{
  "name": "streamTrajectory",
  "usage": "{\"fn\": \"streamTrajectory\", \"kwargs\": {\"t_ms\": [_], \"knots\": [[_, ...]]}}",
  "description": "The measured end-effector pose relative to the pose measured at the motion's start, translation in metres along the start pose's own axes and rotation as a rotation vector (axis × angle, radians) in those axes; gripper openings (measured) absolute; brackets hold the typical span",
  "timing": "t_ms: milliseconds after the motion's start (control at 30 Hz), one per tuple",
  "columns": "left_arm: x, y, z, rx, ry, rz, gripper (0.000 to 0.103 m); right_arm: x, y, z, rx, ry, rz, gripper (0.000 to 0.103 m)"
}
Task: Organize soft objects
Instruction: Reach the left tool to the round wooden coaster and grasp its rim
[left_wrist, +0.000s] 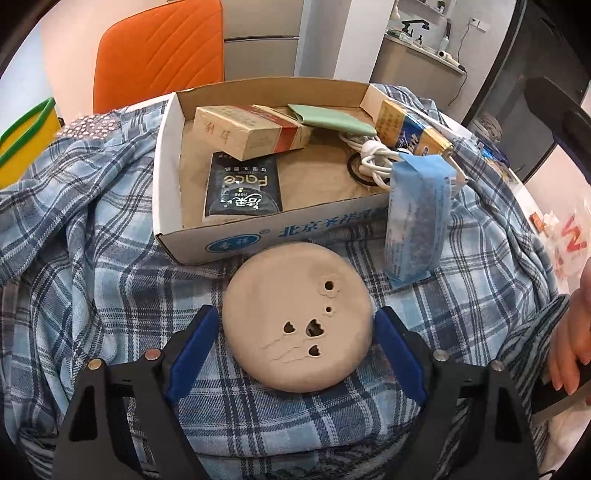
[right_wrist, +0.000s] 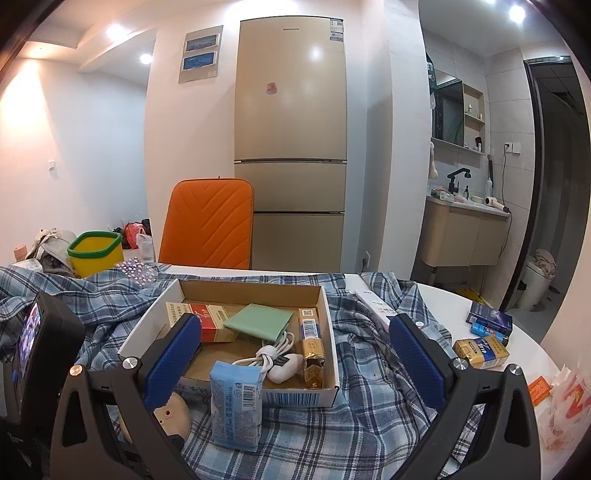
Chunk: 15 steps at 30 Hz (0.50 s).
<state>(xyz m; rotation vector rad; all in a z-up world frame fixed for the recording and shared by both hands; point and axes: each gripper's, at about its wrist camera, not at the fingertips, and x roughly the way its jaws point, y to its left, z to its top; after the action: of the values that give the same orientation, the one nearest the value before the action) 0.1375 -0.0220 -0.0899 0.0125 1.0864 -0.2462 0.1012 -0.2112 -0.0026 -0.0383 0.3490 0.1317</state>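
Observation:
A round beige disc (left_wrist: 297, 317) with small cut-out holes lies on the blue plaid cloth (left_wrist: 92, 258), in front of an open cardboard box (left_wrist: 236, 240). My left gripper (left_wrist: 295, 332) is open, its blue pads either side of the disc, not touching it. A blue tissue pack (left_wrist: 415, 218) stands upright against the box's front right corner; it also shows in the right wrist view (right_wrist: 236, 404). My right gripper (right_wrist: 295, 354) is open and empty, held above the cloth facing the box (right_wrist: 295, 397). The disc (right_wrist: 173, 411) peeks out behind its left finger.
The box holds cigarette packs (left_wrist: 240, 131), a black tissue pack (left_wrist: 242, 188), a green pouch (left_wrist: 328, 118) and a white cable (left_wrist: 373, 158). An orange chair (right_wrist: 208, 225) stands behind the table. A yellow bin (right_wrist: 96, 253) is far left. More packs (right_wrist: 480, 350) lie on the right.

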Motion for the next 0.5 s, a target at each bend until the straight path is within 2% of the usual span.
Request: {"fn": "streamTrajectory", "kwargs": {"t_ms": [233,267,400,500], "knots": [[0.006,-0.012,-0.001,0.055,0.020,0.060,0.085,0.001,-0.001,-0.001,0.001,0.005,0.000,0.103],[0.006,-0.011,-0.002,0.051,0.016,0.059,0.081,0.001,-0.001,-0.001,0.001,0.005,0.000,0.103],[0.001,-0.009,-0.002,0.040,-0.010,0.055,0.077,0.001,-0.002,-0.002,0.003,0.008,-0.002,0.103],[-0.008,-0.009,-0.003,0.048,-0.060,0.053,0.077,0.002,-0.002,-0.002,0.003,0.007,-0.002,0.103]]}}
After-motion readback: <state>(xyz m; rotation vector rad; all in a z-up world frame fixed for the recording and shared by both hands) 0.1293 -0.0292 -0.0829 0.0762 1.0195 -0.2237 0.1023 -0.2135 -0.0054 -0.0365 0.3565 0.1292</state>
